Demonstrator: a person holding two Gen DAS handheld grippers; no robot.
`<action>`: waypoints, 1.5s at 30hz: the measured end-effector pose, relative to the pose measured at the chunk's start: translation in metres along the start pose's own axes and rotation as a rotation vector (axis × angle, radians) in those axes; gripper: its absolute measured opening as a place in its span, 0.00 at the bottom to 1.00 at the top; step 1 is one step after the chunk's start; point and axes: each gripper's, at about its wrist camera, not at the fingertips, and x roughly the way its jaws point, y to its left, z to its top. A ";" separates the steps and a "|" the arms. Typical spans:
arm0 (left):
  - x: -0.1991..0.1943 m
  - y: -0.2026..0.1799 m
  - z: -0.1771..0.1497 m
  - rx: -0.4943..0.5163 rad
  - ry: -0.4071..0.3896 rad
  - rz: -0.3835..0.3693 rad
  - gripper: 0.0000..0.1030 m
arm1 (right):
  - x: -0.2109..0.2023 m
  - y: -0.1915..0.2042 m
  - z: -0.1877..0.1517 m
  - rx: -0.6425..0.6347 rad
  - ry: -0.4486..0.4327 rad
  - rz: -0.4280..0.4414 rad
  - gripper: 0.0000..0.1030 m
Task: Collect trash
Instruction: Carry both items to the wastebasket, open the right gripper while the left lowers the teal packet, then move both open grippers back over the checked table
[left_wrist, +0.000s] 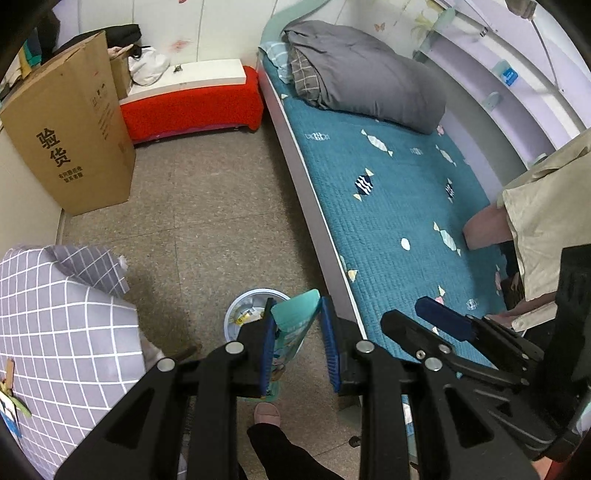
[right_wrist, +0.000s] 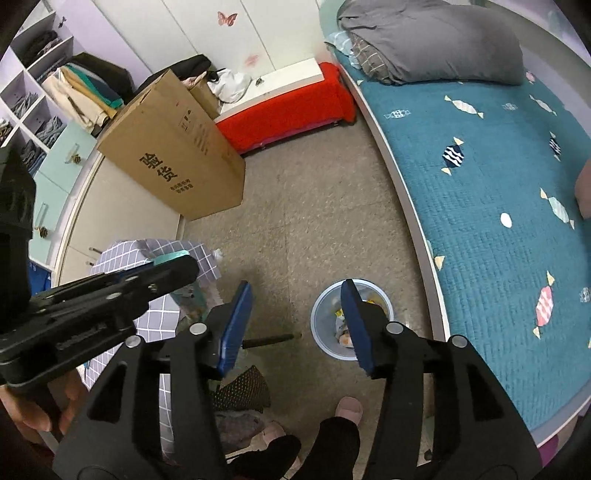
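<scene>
Left gripper (left_wrist: 297, 343): clamped on a teal printed plastic packet (left_wrist: 293, 321), above the bin.
Right gripper (right_wrist: 295, 325): jaws apart, empty.
Round pale-blue plastic bin (right_wrist: 319, 334): on the floor beside the bed (right_wrist: 480, 184), wrappers inside.

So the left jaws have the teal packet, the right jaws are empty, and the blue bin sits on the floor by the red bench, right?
Not quite. The blue bin stands on the floor beside the bed; the red bench is at the far wall, as the right wrist view shows. The rest holds: the left gripper holds the teal packet, and the right gripper is empty.
</scene>
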 end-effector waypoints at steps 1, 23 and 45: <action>0.002 -0.002 0.001 0.005 0.003 -0.003 0.22 | -0.002 -0.003 0.000 0.007 -0.005 -0.004 0.49; 0.021 -0.031 0.020 0.051 0.032 -0.062 0.37 | -0.021 -0.033 0.012 0.076 -0.066 -0.044 0.54; -0.035 0.014 -0.033 -0.043 -0.034 0.012 0.42 | -0.032 0.028 -0.012 -0.031 -0.069 0.020 0.55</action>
